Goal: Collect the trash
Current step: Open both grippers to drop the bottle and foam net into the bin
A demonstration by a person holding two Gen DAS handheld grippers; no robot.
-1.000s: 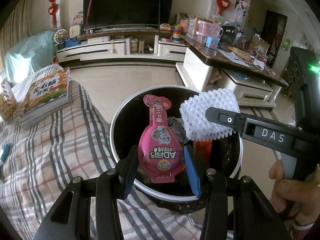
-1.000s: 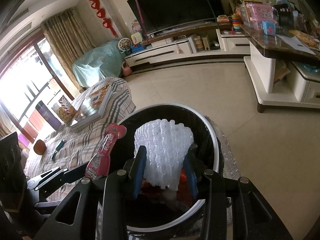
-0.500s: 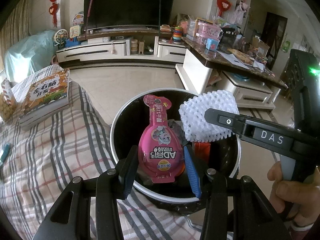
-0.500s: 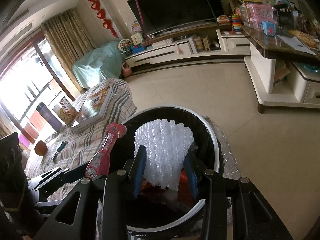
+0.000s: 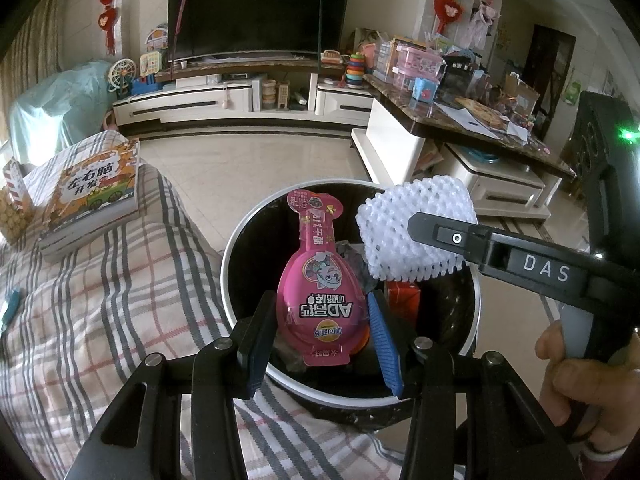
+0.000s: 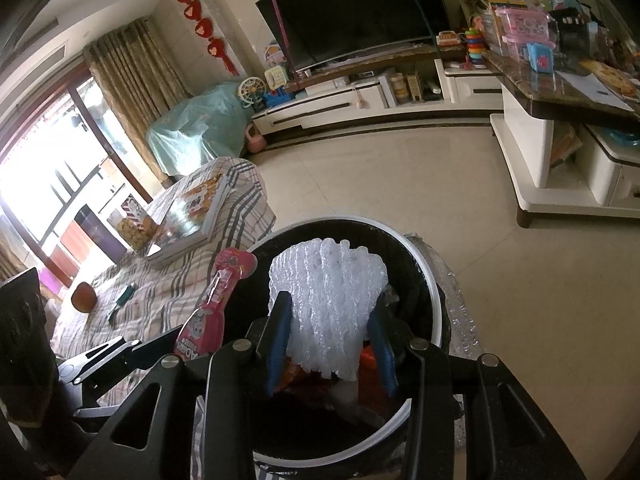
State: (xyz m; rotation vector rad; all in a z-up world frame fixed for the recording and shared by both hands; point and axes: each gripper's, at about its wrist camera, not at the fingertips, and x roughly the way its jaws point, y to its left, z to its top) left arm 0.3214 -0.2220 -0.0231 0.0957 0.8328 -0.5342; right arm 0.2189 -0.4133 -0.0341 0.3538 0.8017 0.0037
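Holding over bin: both hands are hovering with trash, so the drop-off step is in hand.
Left gripper (image 5: 322,330): it is standing partly closed, pinching the pink snack wrapper (image 5: 320,292) above the trash bin (image 5: 232,264).
Right gripper (image 6: 330,340): it is standing partly closed, squeezing the white foam net (image 6: 330,300) over the same bin.
Next move: parting both sets of jaws, judging by the position, letting each piece fall inside.
Beyond: a book (image 5: 90,196) is lying on the plaid cover.
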